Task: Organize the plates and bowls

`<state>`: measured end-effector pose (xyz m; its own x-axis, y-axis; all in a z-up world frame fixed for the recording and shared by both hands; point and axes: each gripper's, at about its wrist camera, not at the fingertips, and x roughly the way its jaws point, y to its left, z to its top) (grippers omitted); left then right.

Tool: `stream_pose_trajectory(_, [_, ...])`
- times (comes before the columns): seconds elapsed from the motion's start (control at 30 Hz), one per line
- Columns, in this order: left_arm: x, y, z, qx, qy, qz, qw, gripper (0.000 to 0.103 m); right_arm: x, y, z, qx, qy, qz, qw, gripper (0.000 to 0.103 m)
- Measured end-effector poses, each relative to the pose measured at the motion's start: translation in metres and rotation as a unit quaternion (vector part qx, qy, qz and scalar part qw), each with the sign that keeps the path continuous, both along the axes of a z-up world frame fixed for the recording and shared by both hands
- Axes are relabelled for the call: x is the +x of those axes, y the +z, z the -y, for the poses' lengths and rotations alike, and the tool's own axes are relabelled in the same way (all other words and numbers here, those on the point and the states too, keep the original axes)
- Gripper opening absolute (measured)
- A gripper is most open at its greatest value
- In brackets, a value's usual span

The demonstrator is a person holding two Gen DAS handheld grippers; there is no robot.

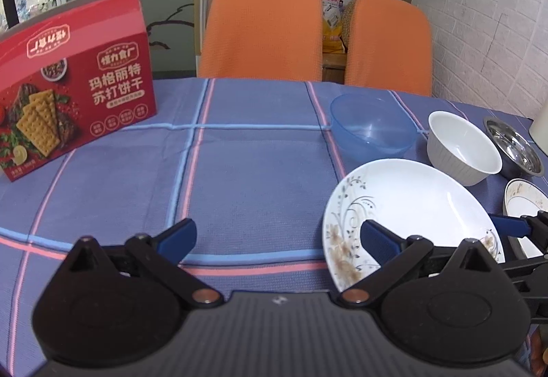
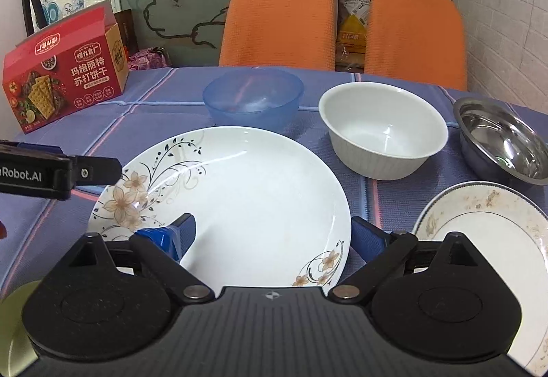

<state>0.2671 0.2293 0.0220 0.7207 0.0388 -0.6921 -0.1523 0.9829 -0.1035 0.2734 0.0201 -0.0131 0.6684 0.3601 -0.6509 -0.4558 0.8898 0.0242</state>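
Both grippers spread wide: right gripper [image 2: 272, 233] straddles the floral plate [image 2: 239, 202], apparently untouched; left gripper [image 1: 277, 240] hovers beside it.

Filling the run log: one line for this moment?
left gripper: open, empty | right gripper: open, over floral plate | bowls unstacked

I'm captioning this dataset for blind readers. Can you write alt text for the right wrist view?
An open right hand-held gripper hovers over a floral white plate on a checked tablecloth; behind it stand a blue bowl, white bowl and steel bowl.
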Motion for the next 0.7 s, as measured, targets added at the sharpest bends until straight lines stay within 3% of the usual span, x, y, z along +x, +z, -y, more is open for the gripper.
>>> stream_pose_trajectory(0.13, [0.002,-0.002,0.002,-0.004,-0.01,-0.004,0.9999,0.101,-0.001,0.0,-0.004,0.008,0.025,0.0,1.0,0.082])
stream_pose_trajectory(0.37, [0.021,-0.018,0.017,-0.009,-0.035,-0.015,0.9993,0.101,0.002,-0.013,0.002,0.003,0.013,-0.022,1.0,0.083])
stream_pose_trajectory(0.53, [0.03,-0.03,0.027,0.021,-0.045,-0.028,0.9984,0.101,-0.002,-0.017,0.005,0.009,0.029,-0.003,1.0,0.085])
stream_pose_trajectory(0.7, [0.029,-0.032,0.028,0.019,-0.051,-0.028,0.9981,0.101,-0.009,-0.019,0.011,0.013,0.032,0.014,0.999,0.085])
